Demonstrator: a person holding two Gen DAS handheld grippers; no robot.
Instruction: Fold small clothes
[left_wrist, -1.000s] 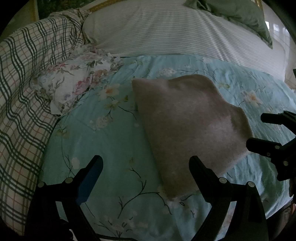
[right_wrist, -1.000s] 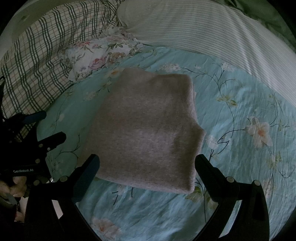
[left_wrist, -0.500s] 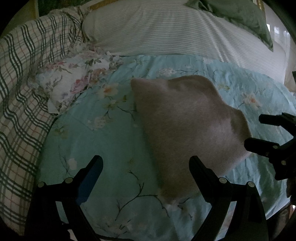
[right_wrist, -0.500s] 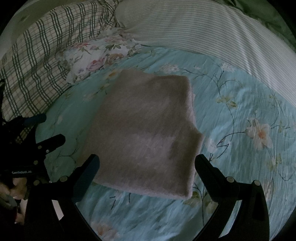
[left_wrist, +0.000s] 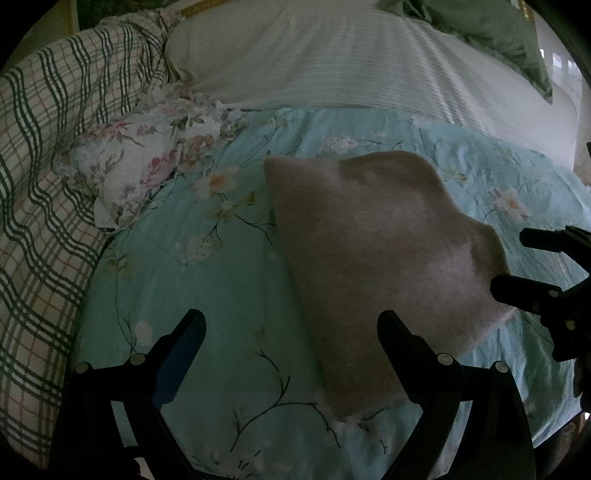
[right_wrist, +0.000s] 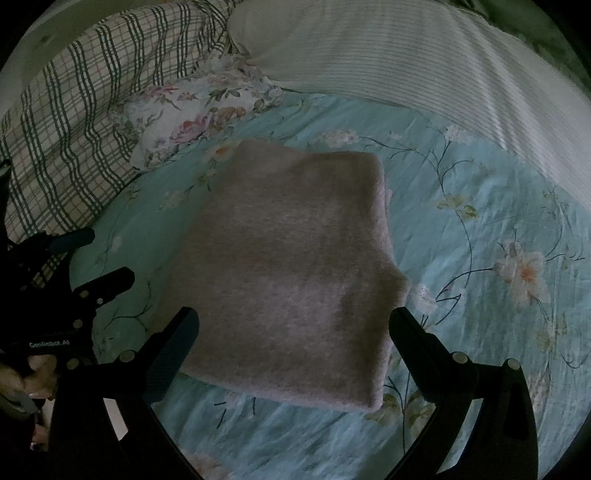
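Floral bed sheet (right_wrist: 480, 177) carries the folded grey garment (right_wrist: 291, 266) ahead between both wide-open, empty hand-held grippers; my right hand-held gripper (right_wrist: 293, 325) is nearer.

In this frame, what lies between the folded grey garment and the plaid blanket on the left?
In the right wrist view, the small floral cloth and bare turquoise floral sheet lie between the grey garment and the plaid blanket.
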